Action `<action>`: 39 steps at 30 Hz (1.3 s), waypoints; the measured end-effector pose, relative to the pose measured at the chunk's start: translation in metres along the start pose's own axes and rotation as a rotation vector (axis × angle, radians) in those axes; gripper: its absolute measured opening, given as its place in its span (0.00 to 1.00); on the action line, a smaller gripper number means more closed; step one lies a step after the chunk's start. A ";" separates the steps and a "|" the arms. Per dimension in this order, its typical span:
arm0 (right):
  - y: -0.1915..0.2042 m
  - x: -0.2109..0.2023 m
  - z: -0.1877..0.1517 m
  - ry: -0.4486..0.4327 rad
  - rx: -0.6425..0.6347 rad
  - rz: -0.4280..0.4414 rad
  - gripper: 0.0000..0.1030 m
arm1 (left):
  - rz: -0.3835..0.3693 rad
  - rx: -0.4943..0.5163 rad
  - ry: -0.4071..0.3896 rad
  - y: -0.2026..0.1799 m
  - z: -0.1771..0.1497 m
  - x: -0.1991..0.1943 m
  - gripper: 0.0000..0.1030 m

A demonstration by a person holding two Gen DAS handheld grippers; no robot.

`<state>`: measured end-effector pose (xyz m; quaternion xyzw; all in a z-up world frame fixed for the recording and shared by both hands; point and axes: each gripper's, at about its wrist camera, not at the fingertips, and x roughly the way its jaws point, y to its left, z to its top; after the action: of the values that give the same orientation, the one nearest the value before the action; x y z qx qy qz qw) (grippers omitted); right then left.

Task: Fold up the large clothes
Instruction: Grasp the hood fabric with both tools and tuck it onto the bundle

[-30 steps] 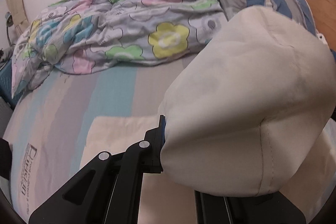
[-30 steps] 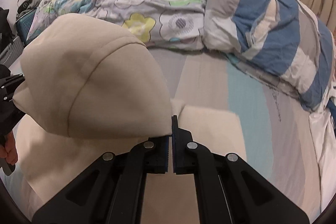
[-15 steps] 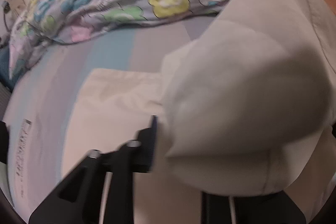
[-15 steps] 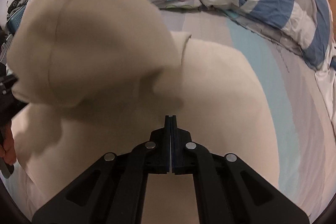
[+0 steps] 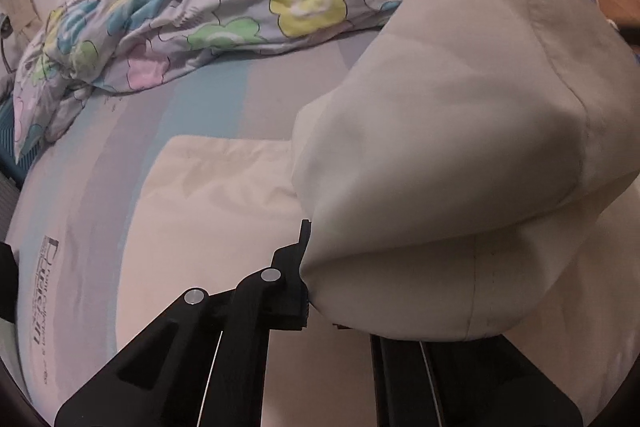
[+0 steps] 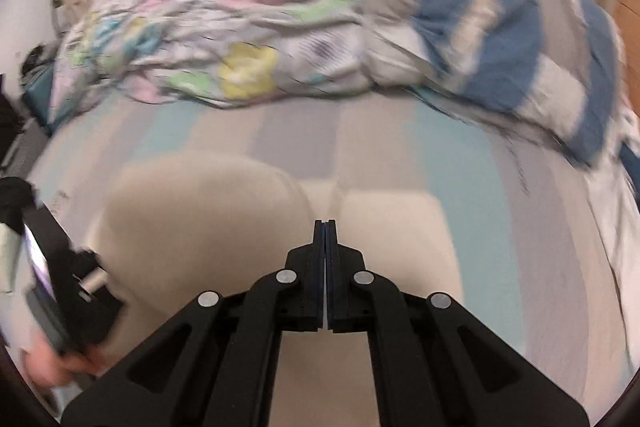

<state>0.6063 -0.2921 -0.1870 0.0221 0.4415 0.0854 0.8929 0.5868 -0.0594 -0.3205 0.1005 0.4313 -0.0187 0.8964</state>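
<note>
A large cream garment lies flat on the bed, with a puffed fold of it raised on the right. My left gripper has its jaws closing on the lower edge of that fold. One black finger shows and the cloth hides the other. In the blurred right wrist view, my right gripper is shut with nothing in it, hanging above the garment. A hand holding the other gripper's body is at the left edge.
A crumpled floral duvet lies across the far side of the striped bed sheet. A blue, grey and white striped pillow sits at the far right. Bare sheet surrounds the garment on the left and right.
The right gripper let go of the fold and pulled back and up, empty. The fold sank toward the flat cloth, and the left gripper went down with its edge.
</note>
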 end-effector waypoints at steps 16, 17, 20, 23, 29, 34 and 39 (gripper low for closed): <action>0.039 0.091 -0.003 0.197 -0.007 0.135 0.00 | 0.026 -0.034 0.079 0.027 -0.009 -0.074 0.88; 0.039 0.092 -0.006 0.199 -0.008 0.130 0.00 | 0.018 -0.039 0.069 0.027 -0.006 -0.077 0.88; 0.036 0.097 -0.015 0.213 -0.004 0.122 0.00 | -0.053 -0.055 0.015 0.021 0.021 -0.079 0.88; 0.034 0.099 -0.022 0.210 -0.004 0.123 0.00 | -0.196 -0.053 -0.031 0.010 0.052 -0.065 0.88; 0.027 0.106 -0.033 0.192 0.030 0.137 0.00 | -0.355 -0.024 0.095 -0.019 0.054 0.008 0.71; 0.026 0.115 -0.048 0.207 0.027 0.131 0.00 | -0.306 0.025 0.117 -0.030 0.035 0.023 0.48; 0.024 0.122 -0.066 0.233 0.046 0.125 0.00 | -0.296 0.003 0.145 -0.029 0.022 0.030 0.33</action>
<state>0.6235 -0.2501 -0.3200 0.0598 0.5416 0.1328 0.8279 0.6189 -0.0902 -0.3357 0.0386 0.5048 -0.1438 0.8503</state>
